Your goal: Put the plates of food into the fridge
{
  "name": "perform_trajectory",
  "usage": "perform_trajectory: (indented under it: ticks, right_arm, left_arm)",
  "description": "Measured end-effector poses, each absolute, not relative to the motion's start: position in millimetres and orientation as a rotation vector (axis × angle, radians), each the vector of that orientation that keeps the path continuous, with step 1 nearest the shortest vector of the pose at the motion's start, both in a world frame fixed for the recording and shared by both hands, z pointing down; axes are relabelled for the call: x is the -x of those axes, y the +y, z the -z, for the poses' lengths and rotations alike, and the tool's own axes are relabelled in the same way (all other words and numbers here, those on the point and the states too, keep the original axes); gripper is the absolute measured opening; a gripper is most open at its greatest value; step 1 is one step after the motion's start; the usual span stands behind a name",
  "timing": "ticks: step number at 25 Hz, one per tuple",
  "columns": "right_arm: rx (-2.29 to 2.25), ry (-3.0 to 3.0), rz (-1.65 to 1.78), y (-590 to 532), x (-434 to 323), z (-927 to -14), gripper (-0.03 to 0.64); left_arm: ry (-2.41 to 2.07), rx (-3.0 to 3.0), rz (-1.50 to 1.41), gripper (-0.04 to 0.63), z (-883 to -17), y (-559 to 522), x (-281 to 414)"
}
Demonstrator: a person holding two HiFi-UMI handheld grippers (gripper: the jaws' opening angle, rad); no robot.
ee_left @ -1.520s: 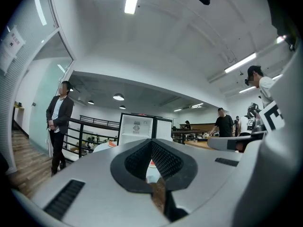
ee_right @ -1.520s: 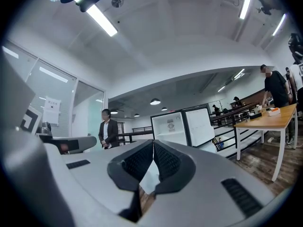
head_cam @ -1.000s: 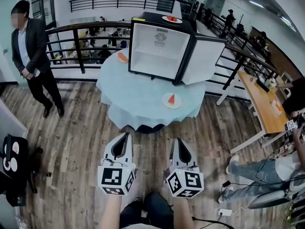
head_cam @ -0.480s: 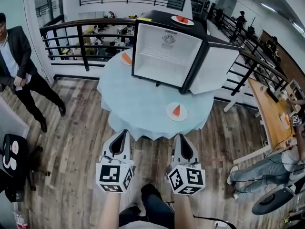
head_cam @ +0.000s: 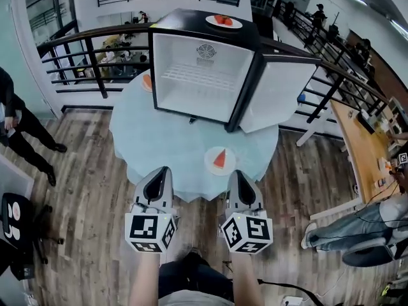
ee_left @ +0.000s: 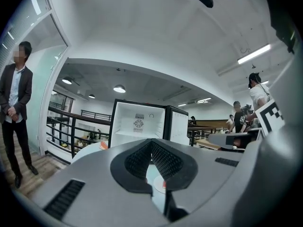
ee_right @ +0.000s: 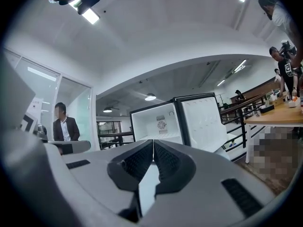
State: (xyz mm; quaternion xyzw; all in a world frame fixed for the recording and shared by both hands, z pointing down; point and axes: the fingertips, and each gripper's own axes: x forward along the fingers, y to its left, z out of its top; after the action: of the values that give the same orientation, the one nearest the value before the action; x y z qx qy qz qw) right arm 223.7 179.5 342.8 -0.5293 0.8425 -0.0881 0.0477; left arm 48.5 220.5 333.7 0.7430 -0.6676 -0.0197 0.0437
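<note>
Two empty claws clenched, left claw, right claw, level, abreast, facing open fridge

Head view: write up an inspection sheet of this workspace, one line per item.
Surface: round table under a pale blue cloth.
Job's things: black fridge on the table, door open, no plate inside; top plate on the fridge roof; left plate on the table beside the fridge; front plate near the table's near edge.
Clutter: nothing seen.
Grippers: left gripper and right gripper shut, empty, side by side, facing the fridge.
Cables: thin dark cable on the floor, lower right.
Surroundings: wood floor, black railing, standing person, wooden desk.
</note>
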Motion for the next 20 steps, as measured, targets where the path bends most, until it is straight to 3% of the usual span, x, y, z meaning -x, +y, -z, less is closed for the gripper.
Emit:
perform_trajectory:
  ticks: [9, 20]
  right_arm:
    - [1.681, 2.517, 0.377, 129, -251, -372, 0.014]
    - [1.76, 2.517, 0.418, 30, -220, -394, 0.014]
  left_arm:
    - [-1.969, -2.262, -0.027, 0.005, -363, 167, -66]
    - [-1.855, -2.233, -0.056, 0.005, -397, 62, -40]
